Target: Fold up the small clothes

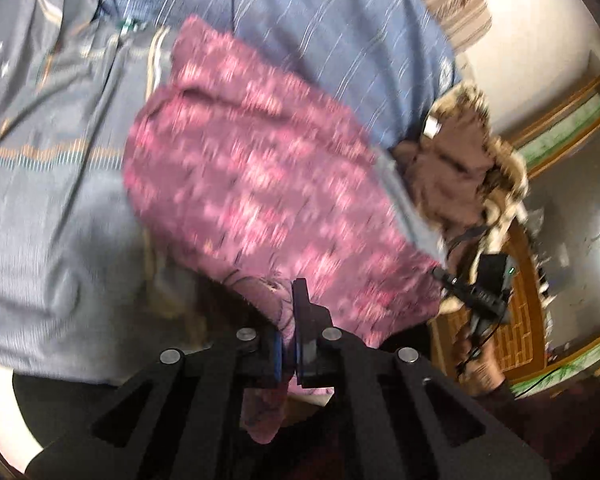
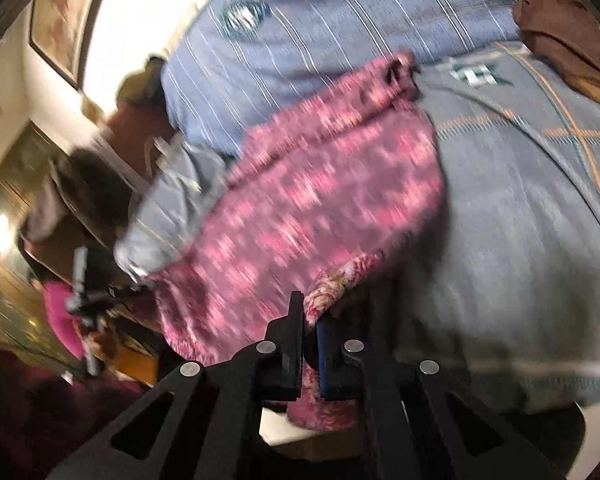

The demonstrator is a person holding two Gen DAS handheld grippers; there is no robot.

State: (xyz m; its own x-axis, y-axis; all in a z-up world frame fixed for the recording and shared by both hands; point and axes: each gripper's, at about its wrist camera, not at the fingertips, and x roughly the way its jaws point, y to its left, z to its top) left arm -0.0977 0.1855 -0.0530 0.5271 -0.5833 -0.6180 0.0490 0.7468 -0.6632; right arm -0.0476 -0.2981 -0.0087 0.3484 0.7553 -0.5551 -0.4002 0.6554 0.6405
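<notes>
Pink garment (image 1: 260,184) pinched between both tools.

Surface = bed w/ blue-grey striped cover (image 1: 340,32), fills most of both views ahead of the grippers. On it, to the left of the left gripper: grey blanket (image 1: 52,184) w/ orange + teal line pattern, rumpled. Same blanket (image 2: 520,208) sits ahead-right of the right gripper. Brown garment w/ furry trim (image 1: 456,168) lies at bed edge, ahead-right of the left gripper. Frames blurred, finer detail unreadable.
</notes>
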